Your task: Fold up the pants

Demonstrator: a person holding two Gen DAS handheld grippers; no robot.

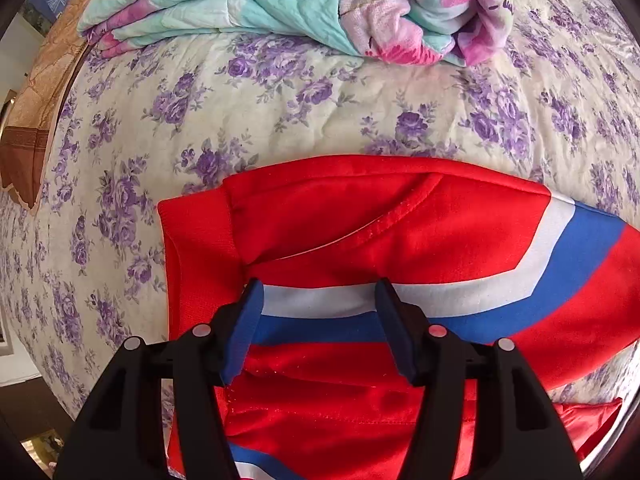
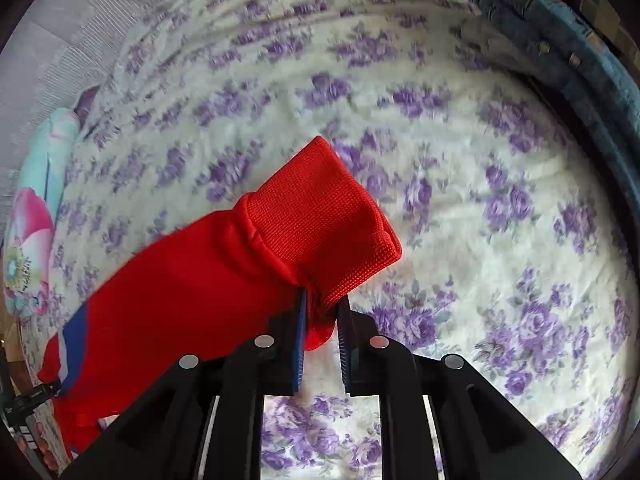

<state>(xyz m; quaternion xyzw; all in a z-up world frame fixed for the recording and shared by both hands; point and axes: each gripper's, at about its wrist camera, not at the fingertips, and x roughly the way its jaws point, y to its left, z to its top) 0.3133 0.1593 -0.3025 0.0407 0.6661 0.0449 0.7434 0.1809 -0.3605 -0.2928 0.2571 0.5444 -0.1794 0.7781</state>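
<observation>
The red pants (image 1: 360,232) with a white and blue stripe lie on the floral bed sheet (image 1: 200,120). My left gripper (image 1: 320,292) is open and hovers over the striped part near the waistband, fingers apart on either side of the stripe. In the right wrist view, my right gripper (image 2: 322,304) is shut on the ribbed red cuff (image 2: 320,216) of a pant leg and holds it lifted above the sheet (image 2: 480,200). The leg trails down to the lower left.
A folded turquoise and pink quilt (image 1: 280,4) lies at the far side of the bed; it also shows in the right wrist view (image 2: 36,208). A dark blue garment (image 2: 560,48) lies along the bed's far right edge.
</observation>
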